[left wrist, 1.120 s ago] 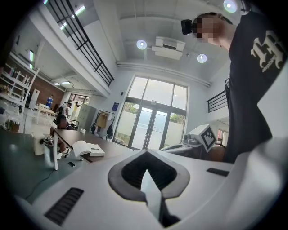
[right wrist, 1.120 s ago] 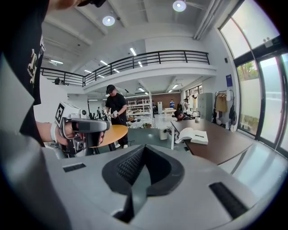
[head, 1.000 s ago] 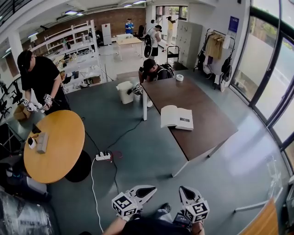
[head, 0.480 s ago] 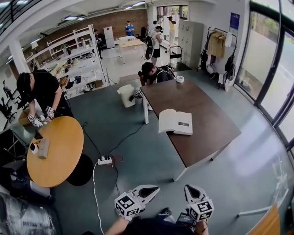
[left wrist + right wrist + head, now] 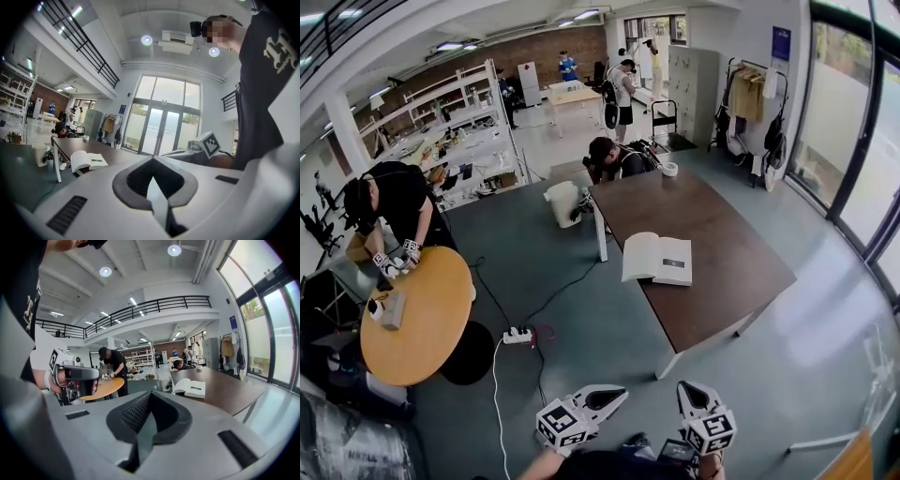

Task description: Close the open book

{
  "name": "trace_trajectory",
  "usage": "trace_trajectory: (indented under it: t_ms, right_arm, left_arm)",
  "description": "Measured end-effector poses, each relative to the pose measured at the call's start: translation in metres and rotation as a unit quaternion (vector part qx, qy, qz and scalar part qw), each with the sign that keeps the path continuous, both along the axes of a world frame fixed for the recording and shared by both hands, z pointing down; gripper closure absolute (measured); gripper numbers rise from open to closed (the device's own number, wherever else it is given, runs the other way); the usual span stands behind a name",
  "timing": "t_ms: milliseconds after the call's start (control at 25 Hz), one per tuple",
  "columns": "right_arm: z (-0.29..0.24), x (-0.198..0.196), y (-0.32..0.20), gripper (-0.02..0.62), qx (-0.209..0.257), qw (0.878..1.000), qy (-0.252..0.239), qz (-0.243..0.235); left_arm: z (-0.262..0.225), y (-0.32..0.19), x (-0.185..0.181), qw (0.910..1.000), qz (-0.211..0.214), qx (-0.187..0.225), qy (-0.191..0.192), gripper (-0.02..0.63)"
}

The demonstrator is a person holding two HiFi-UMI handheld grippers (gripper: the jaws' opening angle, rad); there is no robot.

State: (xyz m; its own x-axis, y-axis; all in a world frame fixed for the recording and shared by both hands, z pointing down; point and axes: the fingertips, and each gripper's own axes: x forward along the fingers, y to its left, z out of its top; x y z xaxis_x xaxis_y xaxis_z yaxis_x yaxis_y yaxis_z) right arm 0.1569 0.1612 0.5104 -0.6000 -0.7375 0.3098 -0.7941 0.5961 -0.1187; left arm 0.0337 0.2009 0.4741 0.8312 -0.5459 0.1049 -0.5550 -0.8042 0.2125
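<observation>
left tongs (image 5: 617,395): closed, nothing between the jaws; low in the head view, well apart from the book
right tongs (image 5: 682,388): closed and empty too, near the left pair
open book (image 5: 657,259): lies flat, pages up, on the brown counter (image 5: 727,234), close to its left edge in the head view; untouched, so the task looks not yet begun
risk, floor: power strip (image 5: 517,335) and its cables lie on the floor (image 5: 581,309) left of the path to the counter; a foot could snag them on the way in
risk, grip: closed jaws cannot pinch a cover; poking with the tips would likely just slide the book on the smooth top
risk, edge: the book sits near the counter's edge, so a shove toward the left could tip it off
risk, pages: thin leaves may crease or fold under if one half is flipped over fast
round counter (image 5: 422,309): orange, smooth, wood-look disc, far left
power strip material: white hard plastic bar
tongs material: white hard plastic shells, dark ribbed pads, pointed tips, marker cube on each
book material: thick block of white paper, left half humped, right half flatter with a dark printed patch
brown counter material: dark brown rectangle, matte and smooth, pale legs
floor material: grey-green, smooth, slight sheen
</observation>
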Motion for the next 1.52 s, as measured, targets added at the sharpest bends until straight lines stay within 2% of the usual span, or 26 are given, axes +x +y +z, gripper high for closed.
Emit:
trace_trajectory:
  t_ms: [880, 1520]
  right_arm:
    - [0.005, 0.098, -0.013, 0.607, 0.004, 0.999, -0.015, 0.050]
    - [0.013, 0.093, -0.006, 0.607, -0.001, 0.999, -0.008, 0.038]
  left_arm:
    - [-0.003, -0.013, 0.090, 0.9992, 0.039, 0.005, -0.004, 0.600]
    - [0.010, -0.003, 0.087, 0.9997, 0.025, -0.007, 0.003, 0.600]
